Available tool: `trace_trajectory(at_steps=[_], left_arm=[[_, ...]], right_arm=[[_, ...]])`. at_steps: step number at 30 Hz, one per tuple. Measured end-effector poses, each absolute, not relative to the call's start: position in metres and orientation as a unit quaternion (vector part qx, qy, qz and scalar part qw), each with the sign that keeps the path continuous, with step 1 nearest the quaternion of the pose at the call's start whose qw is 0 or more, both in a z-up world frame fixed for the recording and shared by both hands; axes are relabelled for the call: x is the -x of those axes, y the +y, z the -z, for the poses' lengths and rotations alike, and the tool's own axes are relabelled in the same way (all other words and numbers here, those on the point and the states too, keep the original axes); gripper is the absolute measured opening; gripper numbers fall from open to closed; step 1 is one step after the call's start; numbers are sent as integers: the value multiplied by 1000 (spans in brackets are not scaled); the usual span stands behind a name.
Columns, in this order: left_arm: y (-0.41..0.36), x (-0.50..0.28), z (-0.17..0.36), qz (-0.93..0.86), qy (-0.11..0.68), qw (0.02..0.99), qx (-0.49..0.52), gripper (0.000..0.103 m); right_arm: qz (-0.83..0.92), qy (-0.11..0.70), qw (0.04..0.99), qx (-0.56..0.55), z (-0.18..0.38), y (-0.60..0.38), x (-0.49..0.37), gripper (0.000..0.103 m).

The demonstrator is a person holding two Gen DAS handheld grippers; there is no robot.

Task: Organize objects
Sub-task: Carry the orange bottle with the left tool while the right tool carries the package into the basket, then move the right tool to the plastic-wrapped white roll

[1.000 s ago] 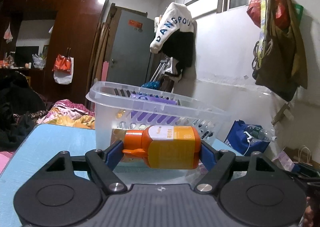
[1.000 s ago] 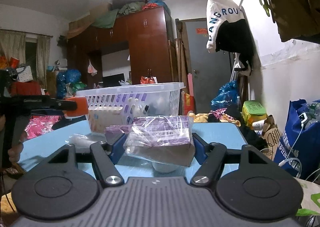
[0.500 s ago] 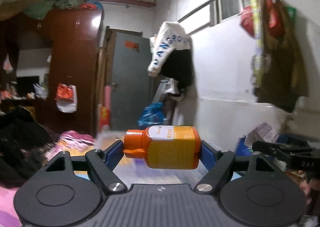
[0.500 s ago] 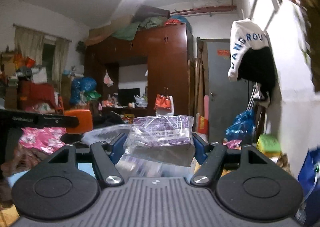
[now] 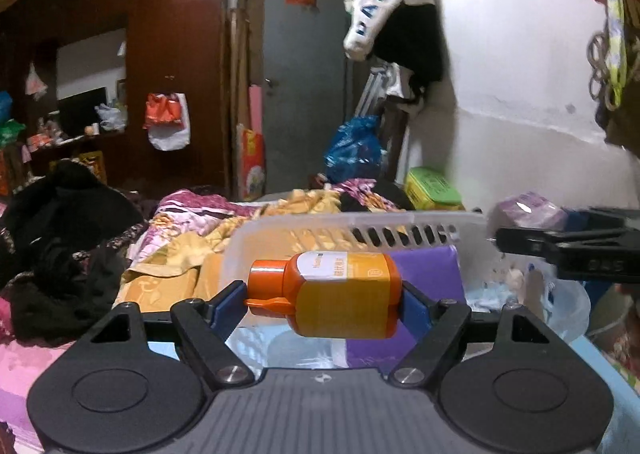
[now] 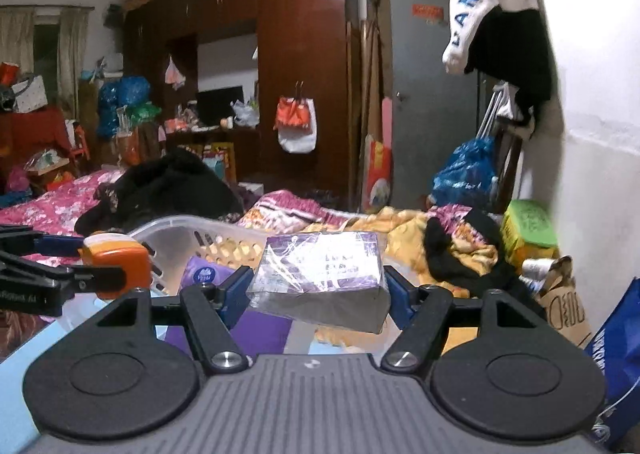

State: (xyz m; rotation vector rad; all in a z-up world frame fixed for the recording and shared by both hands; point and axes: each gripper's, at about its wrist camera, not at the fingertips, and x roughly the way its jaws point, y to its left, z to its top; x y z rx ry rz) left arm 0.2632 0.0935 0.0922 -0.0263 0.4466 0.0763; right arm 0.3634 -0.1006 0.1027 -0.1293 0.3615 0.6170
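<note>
Your left tongs are clamped on an orange bottle, which lies sideways between the blue pads with its cap pointing left and its white-and-yellow label facing up. It hangs over the clear plastic basket, whose slotted far wall shows just behind it. Inside the basket, under and to the right of the bottle, lies a purple packet.

Your right tongs are clamped on a purple pack wrapped in clear film, held level above the near edge of the same basket. From this side the bottle's orange cap shows at the left, in the other tongs, just beside the basket's rim. The light blue table carries the basket, and a bed with patterned quilts lies beyond it.
</note>
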Motion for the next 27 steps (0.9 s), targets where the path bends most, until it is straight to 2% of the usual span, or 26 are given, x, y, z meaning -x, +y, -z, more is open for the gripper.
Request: trace_trajectory(at_steps=[2,4,9,14,17,22,27], left_arm=[[90,-261,-89,-42,217,975,6,83],[90,-259,-88,-50,214,976,13,83],[90,-237,-91,-58,171,983,30,99],[82,-201,-95,-37,129,990,42,100],[68,-169,-80,4,119,992,42,100],[38,-148,-35,71,153,985,33,100],[19,-165,-10,94,191,977,11,100]], right_arm=[[-296,174,937,65,-100,-100,-360,74],[-296,171,938,53,-100,-106,-357,102],[-300,142,943,13,-104,-139,-337,103],[-324,146,935,-15,-73,-186,-301,103],[-322,154,934,-26,-49,-211,-281,103],[-320,207,924,-36,-15,-225,-267,103],[-317,206,926,3,-1,-212,-264,103]])
